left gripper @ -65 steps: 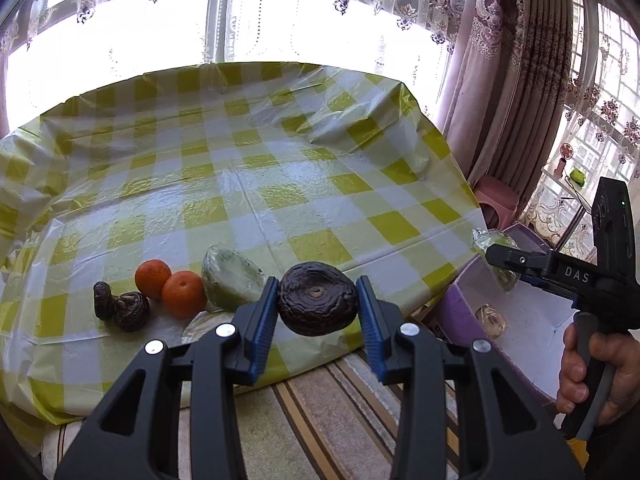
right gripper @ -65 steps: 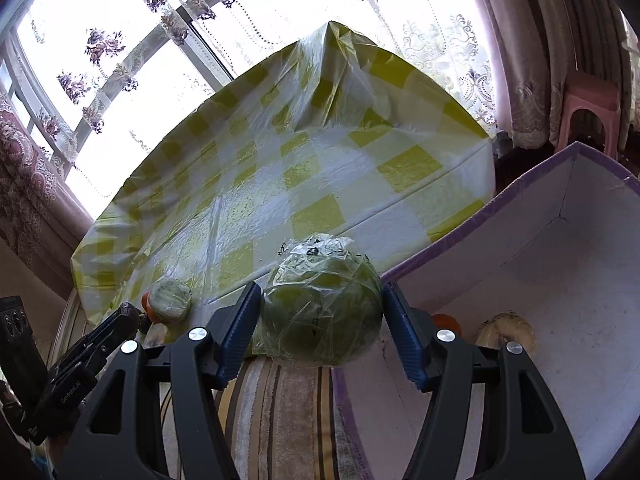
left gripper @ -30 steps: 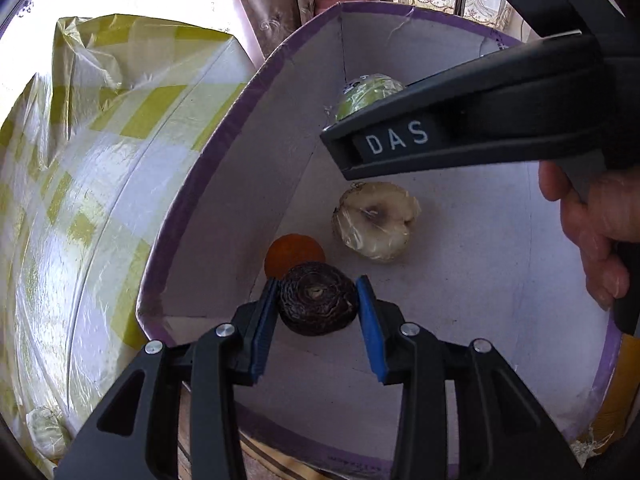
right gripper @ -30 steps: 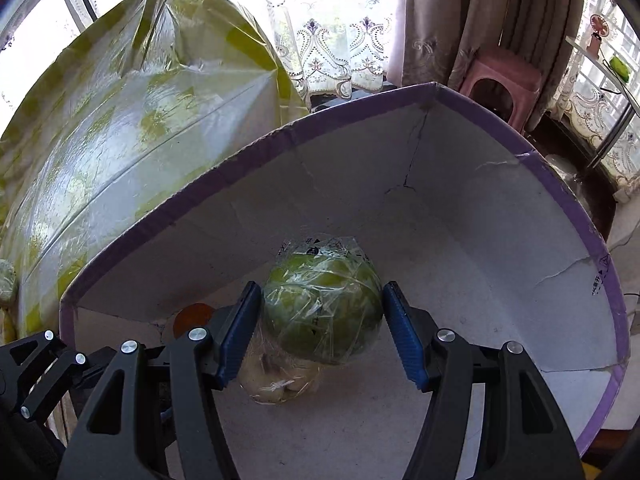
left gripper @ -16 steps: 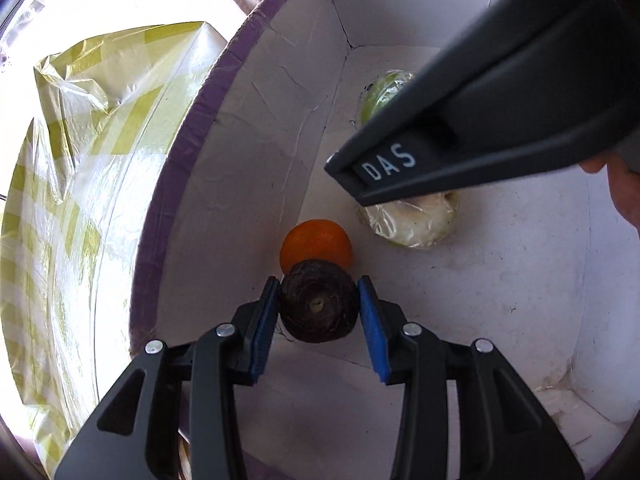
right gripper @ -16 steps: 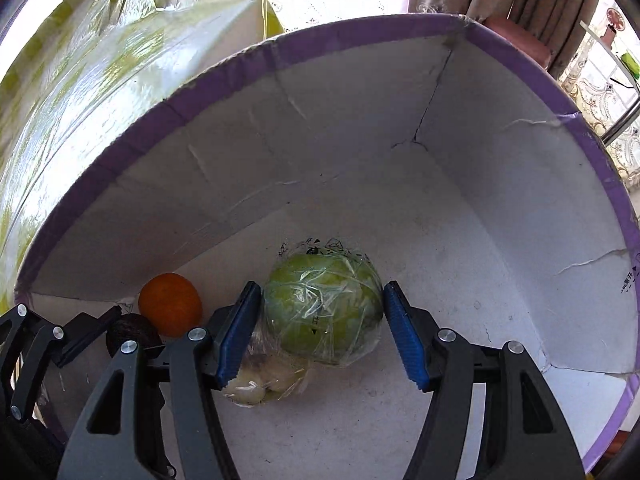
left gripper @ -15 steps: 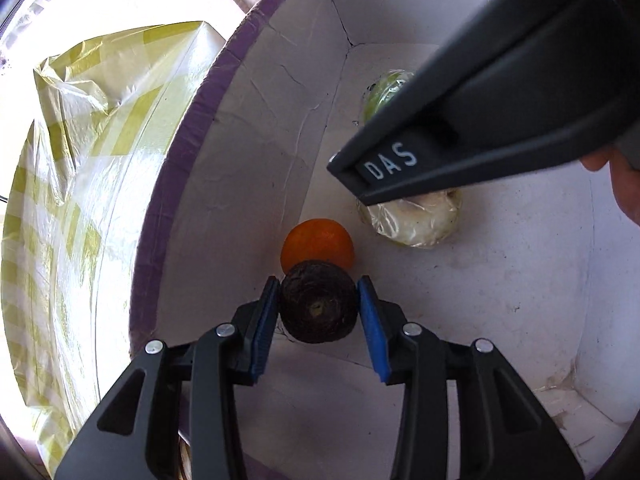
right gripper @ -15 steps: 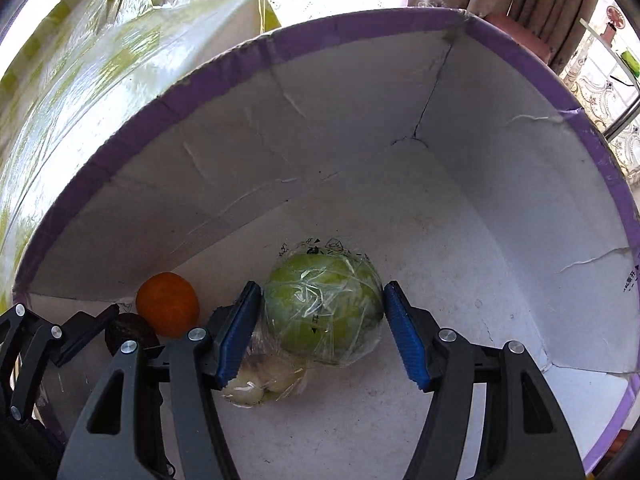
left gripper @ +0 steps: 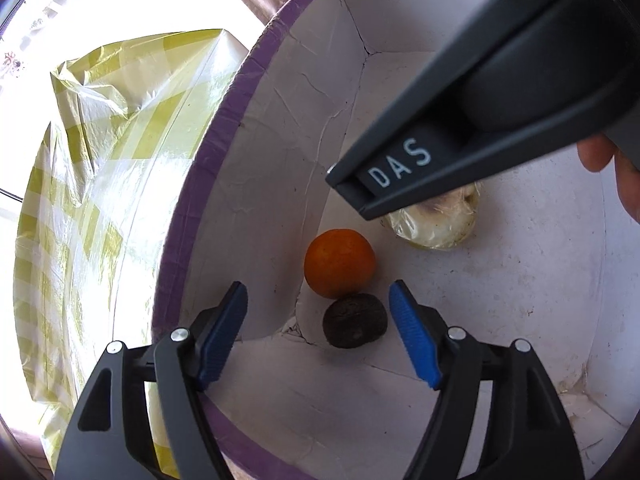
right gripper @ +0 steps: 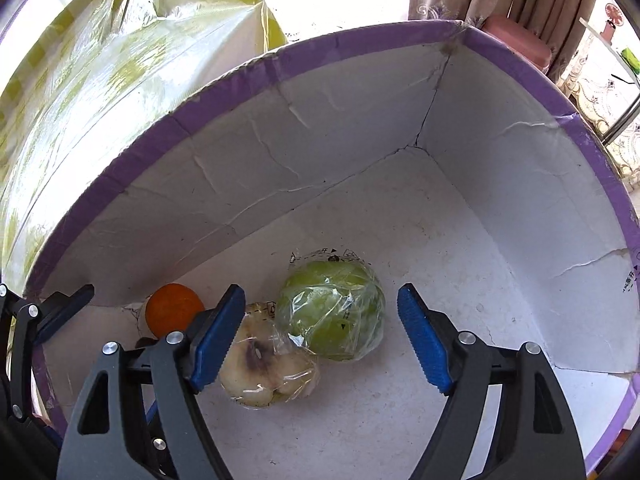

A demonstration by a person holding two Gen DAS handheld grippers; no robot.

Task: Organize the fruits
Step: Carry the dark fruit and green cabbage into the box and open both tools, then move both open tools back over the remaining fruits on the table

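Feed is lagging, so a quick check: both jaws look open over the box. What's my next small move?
Probably lift both grippers straight up out of the box. The dark fruit and wrapped green fruit rest on its floor, free of the open left gripper and right gripper.

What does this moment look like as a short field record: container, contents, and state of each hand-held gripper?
container: purple-rimmed white box
contents: orange, dark wrinkled fruit, wrapped green fruit, wrapped pale fruit
left hand-held gripper: open, above the dark wrinkled fruit, holding nothing
right hand-held gripper: open, above the wrapped green fruit, holding nothing
beside box: yellow checked tablecloth
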